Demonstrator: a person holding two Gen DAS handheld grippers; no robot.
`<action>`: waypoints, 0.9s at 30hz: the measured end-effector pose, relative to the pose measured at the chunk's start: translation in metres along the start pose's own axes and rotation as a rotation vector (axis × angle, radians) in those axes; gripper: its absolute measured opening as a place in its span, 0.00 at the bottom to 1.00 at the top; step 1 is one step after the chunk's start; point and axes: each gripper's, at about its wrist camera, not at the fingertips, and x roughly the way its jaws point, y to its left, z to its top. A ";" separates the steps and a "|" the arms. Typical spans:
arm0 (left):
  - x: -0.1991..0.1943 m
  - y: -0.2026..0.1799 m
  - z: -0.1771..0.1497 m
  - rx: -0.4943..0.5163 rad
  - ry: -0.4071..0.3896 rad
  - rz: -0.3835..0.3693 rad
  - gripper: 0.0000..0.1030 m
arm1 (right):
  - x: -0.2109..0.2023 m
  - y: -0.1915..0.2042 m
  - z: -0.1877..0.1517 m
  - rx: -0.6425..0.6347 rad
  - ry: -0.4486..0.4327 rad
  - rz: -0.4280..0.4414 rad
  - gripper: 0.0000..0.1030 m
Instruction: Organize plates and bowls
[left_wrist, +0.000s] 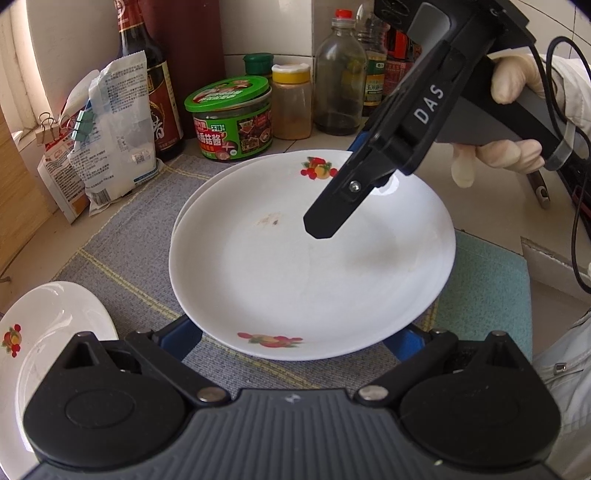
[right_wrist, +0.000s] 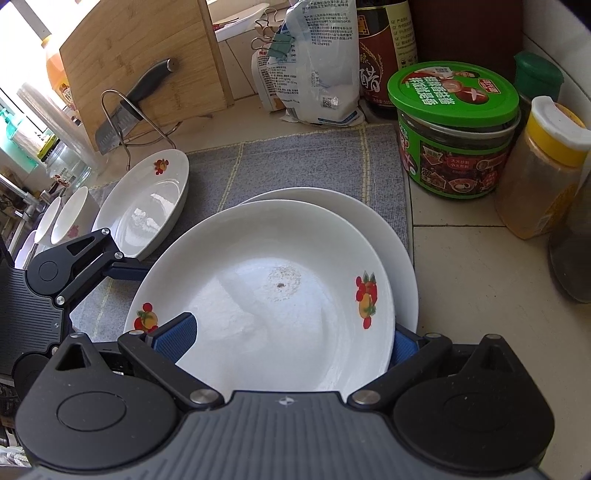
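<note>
The left tongs (left_wrist: 295, 341) reach forward with their blue pads spread wide, one at each side of the top plate's (left_wrist: 314, 258) near rim; whether they touch it cannot be told. The right tongs (right_wrist: 288, 341) come in from the plate's far right side, tilted downward, one finger (left_wrist: 334, 206) above the plate's bowl and a blue pad behind its rim. A gloved hand (left_wrist: 517, 122) wraps their grey handle.

Tiled counter (right_wrist: 480, 266) w/ grey mat (right_wrist: 295, 162) (jars, bottles alongside)
</note>
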 end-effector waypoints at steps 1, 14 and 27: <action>0.000 0.000 0.000 -0.002 -0.002 0.000 0.99 | -0.001 0.000 0.000 0.000 -0.001 -0.002 1.00; -0.002 0.000 -0.001 -0.006 -0.012 0.005 0.98 | -0.009 0.004 -0.006 0.012 -0.018 -0.032 1.00; -0.006 -0.008 -0.001 -0.002 -0.044 0.019 0.98 | -0.019 0.010 -0.014 0.007 -0.036 -0.080 1.00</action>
